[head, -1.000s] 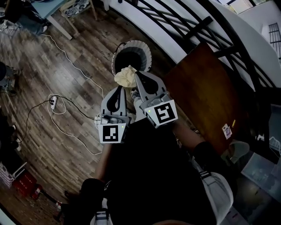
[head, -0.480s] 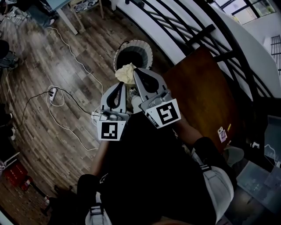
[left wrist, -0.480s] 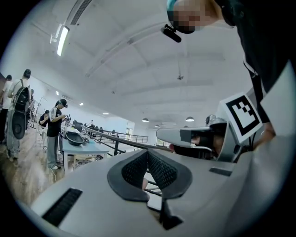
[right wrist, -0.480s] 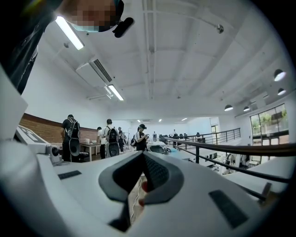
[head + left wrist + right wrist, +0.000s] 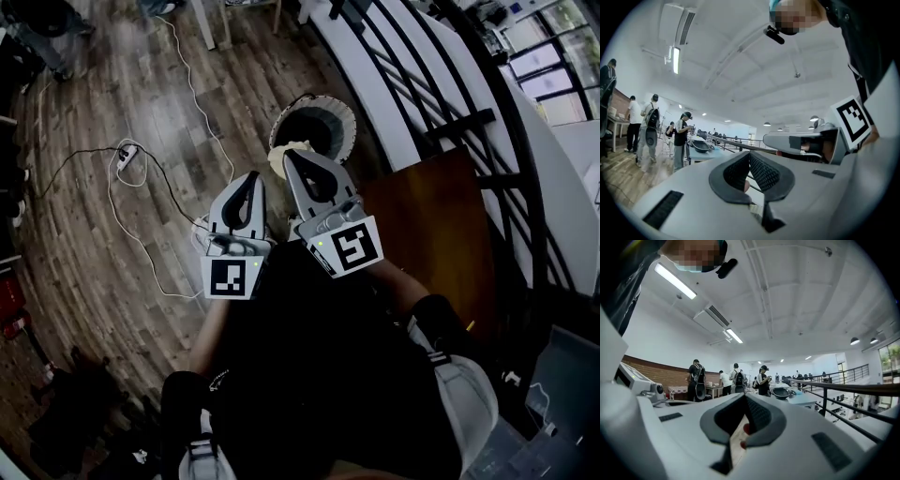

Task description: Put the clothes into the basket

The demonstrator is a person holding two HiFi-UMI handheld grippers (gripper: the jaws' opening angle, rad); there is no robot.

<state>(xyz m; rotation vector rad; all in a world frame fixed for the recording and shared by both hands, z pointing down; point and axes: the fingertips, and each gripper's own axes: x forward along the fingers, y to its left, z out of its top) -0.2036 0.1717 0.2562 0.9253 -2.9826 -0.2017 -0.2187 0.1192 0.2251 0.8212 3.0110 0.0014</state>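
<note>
- Seen from the head view, the right gripper (image 5: 291, 156) has its jaws closed on a crumpled cream cloth (image 5: 278, 161)
- The cloth hangs at the near rim of a round, dark basket (image 5: 337, 105) standing on the wooden floor (image 5: 112, 253)
- The left gripper (image 5: 252, 180) is just beside it, jaws pressed together with nothing seen between them
- A brown tabletop (image 5: 441, 225) lies to the right

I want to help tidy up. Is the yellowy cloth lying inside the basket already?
No, the cloth is held up by the right gripper near the rim of the basket, not lying inside.
</note>
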